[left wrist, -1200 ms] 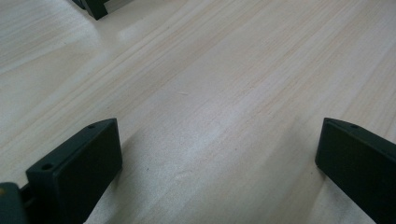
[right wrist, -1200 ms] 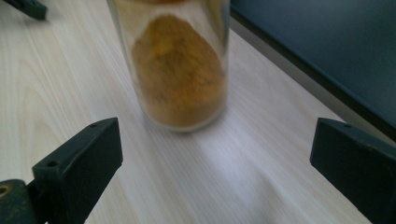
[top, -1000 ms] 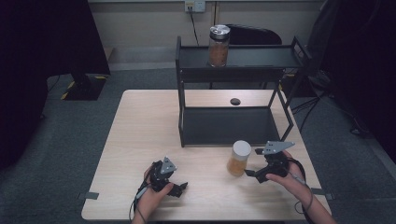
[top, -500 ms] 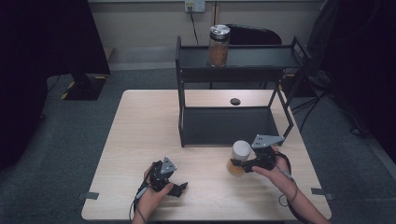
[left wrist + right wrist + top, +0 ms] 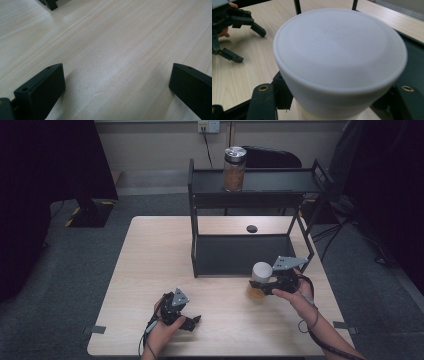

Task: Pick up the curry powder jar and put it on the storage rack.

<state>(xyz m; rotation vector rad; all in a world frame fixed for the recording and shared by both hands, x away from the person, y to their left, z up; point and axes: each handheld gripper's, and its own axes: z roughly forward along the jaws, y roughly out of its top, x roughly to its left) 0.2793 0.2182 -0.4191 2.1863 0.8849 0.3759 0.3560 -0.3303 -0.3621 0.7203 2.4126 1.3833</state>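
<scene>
The black two-tier metal shelf rack (image 5: 250,215) stands toward the far side of the pale wooden table (image 5: 145,265). Just in front of its lower tier, at the right-hand end, stands the clear jar with a white plastic lid and orange-brown contents (image 5: 260,280). It is upright, its long axis vertical, so lifting it onto the rack looks like a short move away from the person. The right gripper (image 5: 272,283) is at the jar from the side; in the right gripper view the white lid (image 5: 340,60) fills the space between the jaws, which seem pressed to the body under it, though the contact itself is hidden. A second, metal-lidded glass jar (image 5: 234,168) stands on the rack's top tier. The left gripper (image 5: 187,319) rests well left of the rack's front, jaws spread wide over bare wood, holding nothing. The small dark round thing (image 5: 252,228) behind the rack is too small to identify.
</scene>
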